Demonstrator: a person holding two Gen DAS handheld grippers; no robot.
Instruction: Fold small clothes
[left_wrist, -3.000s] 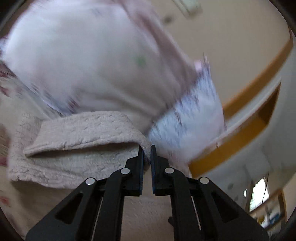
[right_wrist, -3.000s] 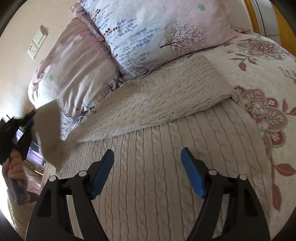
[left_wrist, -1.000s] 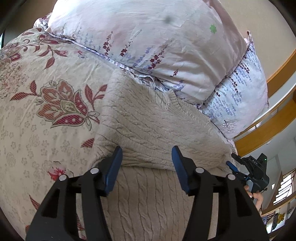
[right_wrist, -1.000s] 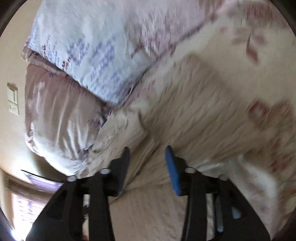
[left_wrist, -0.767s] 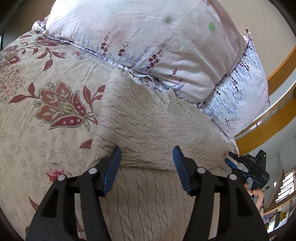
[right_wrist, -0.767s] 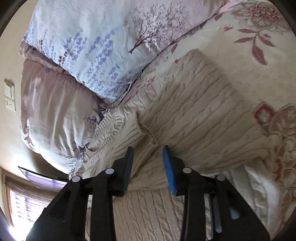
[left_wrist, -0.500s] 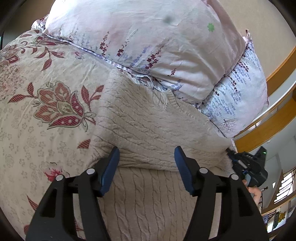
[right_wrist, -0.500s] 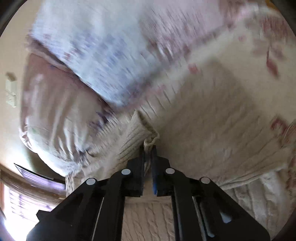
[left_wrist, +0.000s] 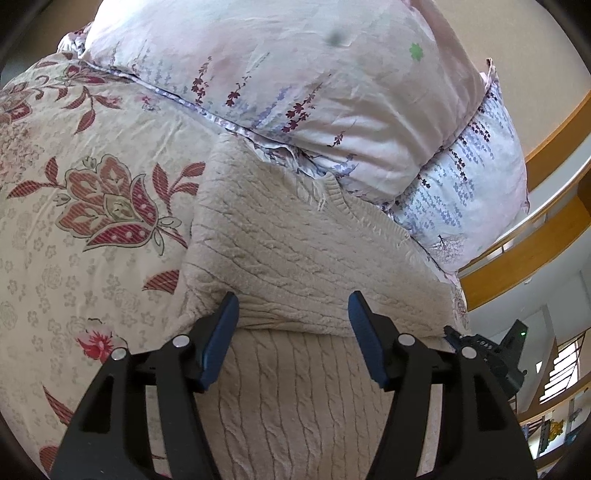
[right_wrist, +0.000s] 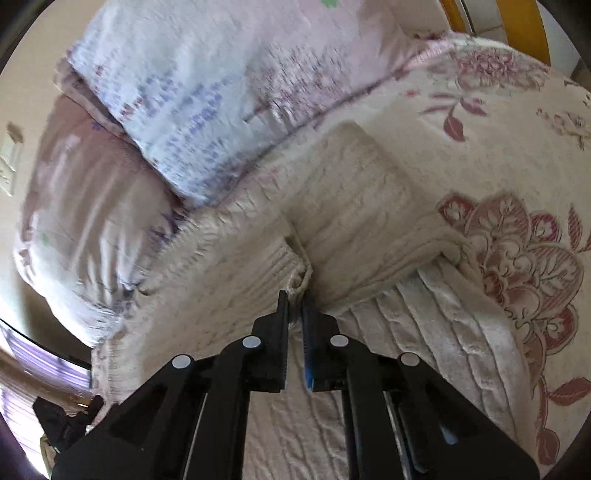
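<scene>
On the bed, a floral bedspread (left_wrist: 92, 206) runs out of frame on every side, its cream cloth printed with red blossoms. Two plump pillows (left_wrist: 295, 92) lean at its head, half cut off; the right wrist view smears them with motion blur. The cream cable-knit sweater (left_wrist: 295, 251) lies across the cover with its top against the pillows, one sleeve folded over the ribbed body, its hem hidden beneath the cameras. The left gripper (left_wrist: 291, 325) hovers spread above the fold edge, blue pads clear of the knit. The right gripper (right_wrist: 295, 306) is pressed together, pinching a bunched cuff of the sweater.
</scene>
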